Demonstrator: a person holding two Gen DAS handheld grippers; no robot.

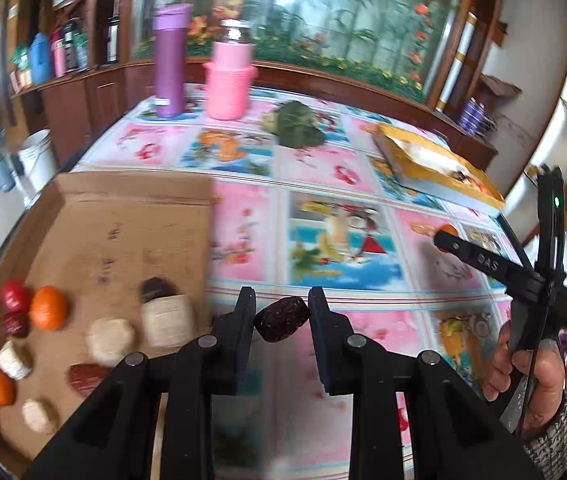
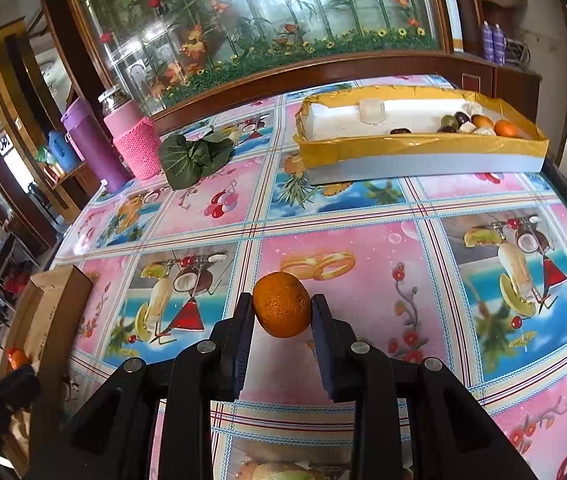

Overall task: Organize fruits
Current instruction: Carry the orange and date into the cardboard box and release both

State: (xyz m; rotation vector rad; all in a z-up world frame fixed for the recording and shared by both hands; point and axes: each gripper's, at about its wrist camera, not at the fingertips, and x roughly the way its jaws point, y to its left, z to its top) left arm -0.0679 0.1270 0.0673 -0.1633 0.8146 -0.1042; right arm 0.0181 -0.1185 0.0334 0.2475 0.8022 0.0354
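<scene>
Glossy fruit-print tablecloth [image 2: 363,248] covers the whole work surface, with a painted glass cabinet behind it. Going left to right in the left wrist view: my flat brown cardboard tray [image 1: 131,224] fills the lower left of the frame and holds the unsorted stock, namely two small oranges, several red and dark dates and a few pale fibrous lumps, roughly ten pieces. At lower centre my left gripper [image 1: 281,316] has a wrinkled dark-red date [image 1: 281,319] between its pads; the left pad touches it, but a sliver of gap shows on the right, so I cannot tell whether the grasp is firm. At the right edge my right hand [image 1: 531,368] carries the other tool.

In the right wrist view, my right gripper [image 2: 282,311], lower centre, is clenched on a small round orange [image 2: 282,305], held clear above the cloth. In the upper right sits the yellow-taped white foam box [image 2: 423,148], with about eight fruits gathered at its right end.

Assessment: sorting is part done. Two pieces are in transit between containers; the cardboard tray remains well stocked, so I judge about half the work outstanding.
</scene>
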